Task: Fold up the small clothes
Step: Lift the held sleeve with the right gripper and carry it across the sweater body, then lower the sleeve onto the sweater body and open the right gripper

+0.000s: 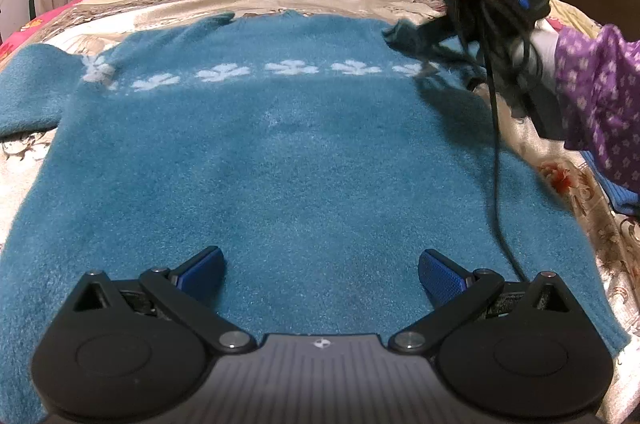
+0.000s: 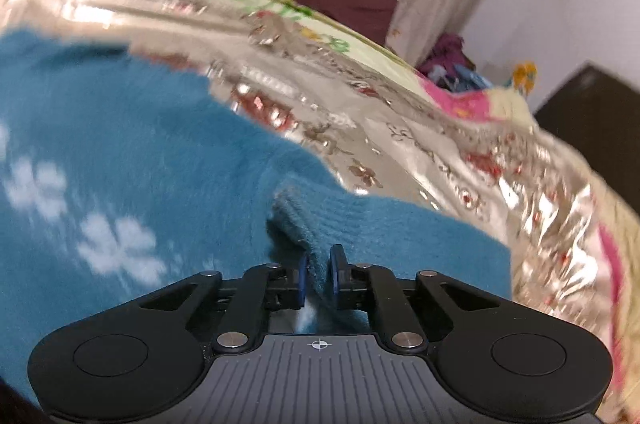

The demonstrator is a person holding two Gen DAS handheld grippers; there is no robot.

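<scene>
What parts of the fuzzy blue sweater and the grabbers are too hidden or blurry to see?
- Fuzzy teal-blue knit sweater, left wrist view: its near hem is hidden behind the open left gripper.
- Right sleeve, left wrist view: the blurred right gripper and its dangling black cable cover it.
- Sleeve cuff, right wrist view: the end between the closed fingers is hidden.
- White flower row, right wrist view: motion blur smears it.

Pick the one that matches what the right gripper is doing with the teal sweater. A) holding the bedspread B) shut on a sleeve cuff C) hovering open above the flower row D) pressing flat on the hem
B: in the right wrist view the right gripper has its blue fingers closed on the ribbed sleeve cuff of the teal sweater.
</scene>
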